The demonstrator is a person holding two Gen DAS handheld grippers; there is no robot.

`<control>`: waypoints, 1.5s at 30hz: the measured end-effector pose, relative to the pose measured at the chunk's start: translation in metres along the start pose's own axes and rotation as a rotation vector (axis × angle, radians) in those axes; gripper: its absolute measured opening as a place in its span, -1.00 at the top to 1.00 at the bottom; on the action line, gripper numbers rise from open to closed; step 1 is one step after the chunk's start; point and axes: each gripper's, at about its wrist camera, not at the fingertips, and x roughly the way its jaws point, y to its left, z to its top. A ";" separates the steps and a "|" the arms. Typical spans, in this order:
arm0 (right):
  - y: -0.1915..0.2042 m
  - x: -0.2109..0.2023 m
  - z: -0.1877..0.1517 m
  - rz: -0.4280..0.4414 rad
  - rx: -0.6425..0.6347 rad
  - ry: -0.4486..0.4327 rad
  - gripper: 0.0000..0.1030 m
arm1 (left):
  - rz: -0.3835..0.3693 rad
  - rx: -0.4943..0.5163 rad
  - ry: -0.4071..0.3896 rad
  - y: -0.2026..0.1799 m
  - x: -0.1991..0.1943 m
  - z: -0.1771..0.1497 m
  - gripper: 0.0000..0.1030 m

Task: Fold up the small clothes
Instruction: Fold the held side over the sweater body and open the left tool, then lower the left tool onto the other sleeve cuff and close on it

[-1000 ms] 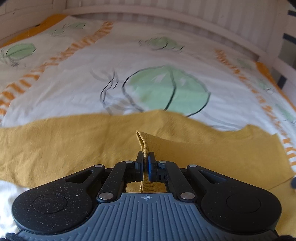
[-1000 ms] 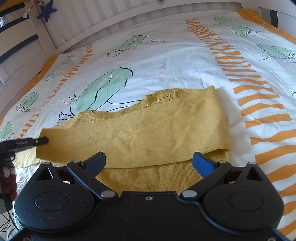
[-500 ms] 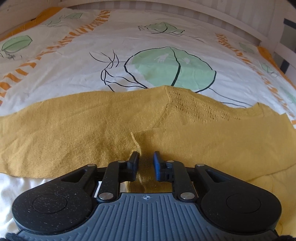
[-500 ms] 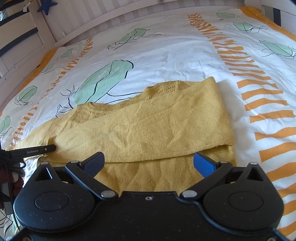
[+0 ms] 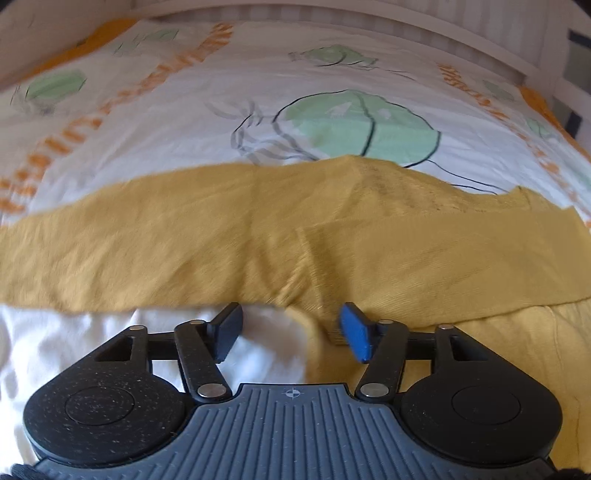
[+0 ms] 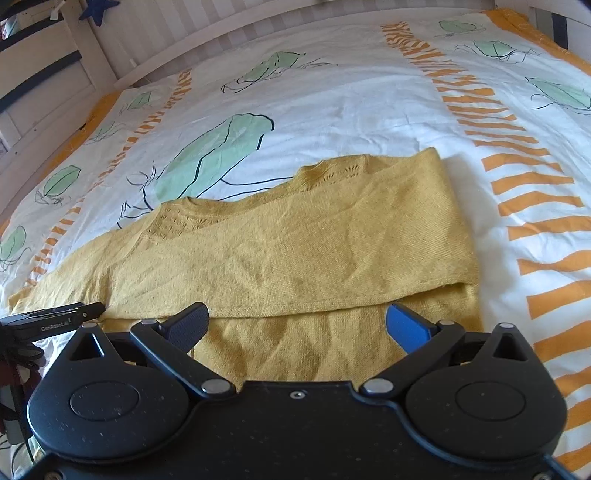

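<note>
The sweater lies long from left to right, just beyond both released tools; the left tool is nearer its unfolded sleeve.

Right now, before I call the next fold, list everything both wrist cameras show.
Sweater: one, mustard yellow, lying on the bed, one sleeve folded across its body.
Duvet cover: one, white with green leaves and orange stripes, under the sweater.
Bed rail: one, white slatted, along the far side.
Star: one, dark blue, on the rail post.
Left gripper: black, open, over the sweater's near edge.
Right gripper: black, open, above the sweater's body.
</note>
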 end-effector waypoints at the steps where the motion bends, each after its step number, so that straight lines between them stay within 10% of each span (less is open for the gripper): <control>1: 0.001 0.001 -0.001 -0.003 -0.007 0.002 -0.99 | -0.012 -0.022 -0.001 0.006 -0.001 -0.001 -0.16; 15: 0.027 0.029 -0.033 -0.094 -0.240 0.030 -1.00 | -0.077 0.053 0.019 0.047 -0.014 -0.016 -0.26; 22: 0.023 0.025 -0.049 -0.087 -0.250 -0.067 -1.00 | -0.198 0.050 -0.016 0.052 -0.009 -0.027 -0.86; 28: 0.025 0.022 -0.051 -0.090 -0.260 -0.088 -1.00 | -0.207 -0.018 -0.046 0.059 -0.017 -0.025 -0.67; 38: 0.051 0.013 -0.058 -0.180 -0.266 -0.084 -0.99 | 0.077 -0.306 -0.167 0.125 -0.060 0.002 -0.55; 45: 0.083 0.004 -0.058 -0.093 -0.261 -0.081 -0.99 | 0.222 -0.559 -0.171 0.224 -0.077 0.027 -0.56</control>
